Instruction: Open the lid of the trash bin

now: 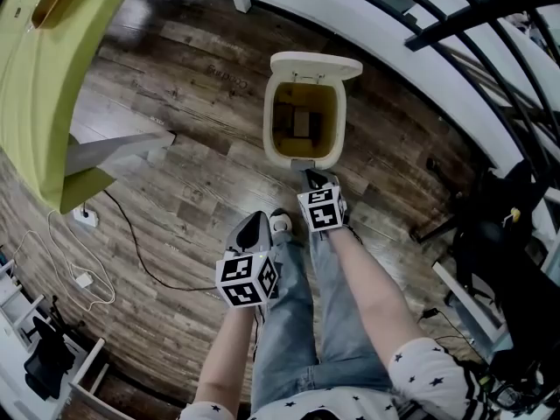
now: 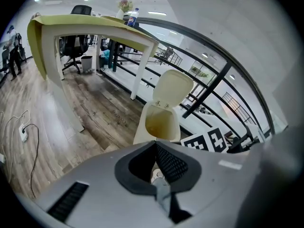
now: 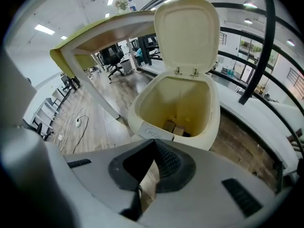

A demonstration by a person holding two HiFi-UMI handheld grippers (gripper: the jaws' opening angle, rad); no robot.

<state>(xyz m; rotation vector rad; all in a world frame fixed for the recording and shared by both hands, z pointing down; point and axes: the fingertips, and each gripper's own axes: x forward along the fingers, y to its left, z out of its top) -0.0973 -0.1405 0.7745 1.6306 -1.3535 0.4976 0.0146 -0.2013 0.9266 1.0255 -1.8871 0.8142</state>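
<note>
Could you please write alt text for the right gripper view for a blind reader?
A cream plastic trash bin stands open, its hinged lid upright, small cardboard boxes at the bottom. The right tongs, closed and empty, point at it.

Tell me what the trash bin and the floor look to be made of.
The trash bin: likely moulded plastic, cream, smooth with a soft sheen; rounded one-piece walls and a thin hinged lid. The floor: wood-look planks, visible grain and seams, slightly glossy; real wood or laminate, can't tell.
</note>
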